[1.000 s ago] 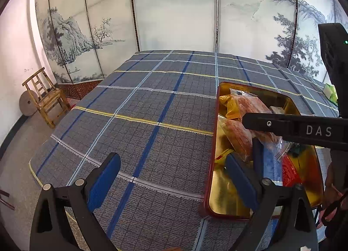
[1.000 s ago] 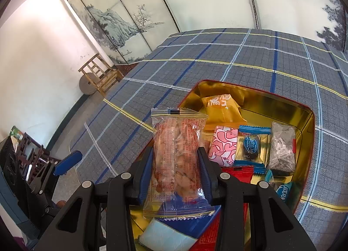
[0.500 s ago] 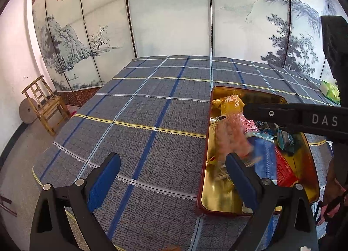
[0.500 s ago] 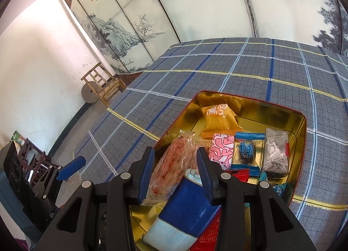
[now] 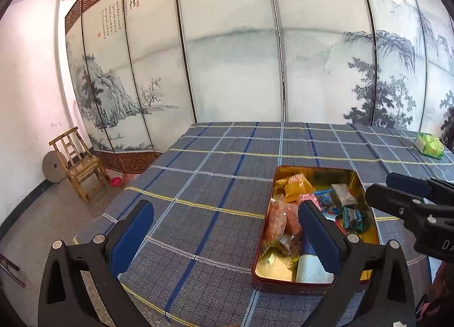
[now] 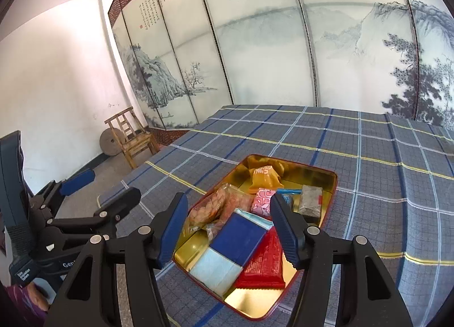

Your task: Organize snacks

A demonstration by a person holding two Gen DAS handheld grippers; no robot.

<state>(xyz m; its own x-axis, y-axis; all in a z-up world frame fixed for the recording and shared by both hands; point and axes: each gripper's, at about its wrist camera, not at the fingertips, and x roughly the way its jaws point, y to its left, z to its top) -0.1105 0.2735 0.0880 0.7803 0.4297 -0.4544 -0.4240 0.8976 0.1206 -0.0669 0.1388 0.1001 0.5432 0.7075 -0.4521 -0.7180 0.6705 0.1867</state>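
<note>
Snacks in sealed wrappers fill a shallow tin (image 6: pixel 330 185), red outside and gold inside, that lies open on the plaid-covered tabletop (image 6: pixel 383 156) close to its near edge. Contents, far end to near end: an orange packet (image 6: pixel 265 176); a clear bag of reddish crackers (image 6: pixel 218 205) along the left wall; a pink-and-white packet (image 6: pixel 262 202), a blue-edged sweet partly hidden by a finger, and a grey packet (image 6: pixel 310 200) in a row; then a blue-and-pale-blue pack (image 6: pixel 232 247) lying tilted over its neighbours, and a red bar (image 6: pixel 264 264) beside it. Gold floor shows bare at the near corners. The right gripper (image 6: pixel 229 230) hovers above the near end of the tin, its fingers parting and released, pressing on no wrapper. The left gripper (image 5: pixel 224 239) is held left of the tin with its fingers spread wide and empty. Broad open cloth extends left of and beyond the tin; a green packet (image 5: pixel 430 144) lies at the far right, well apart. A painted folding screen (image 6: pixel 269 52) backs the tabletop, and a wooden chair (image 6: pixel 132 141) stands on the floor at left.
</note>
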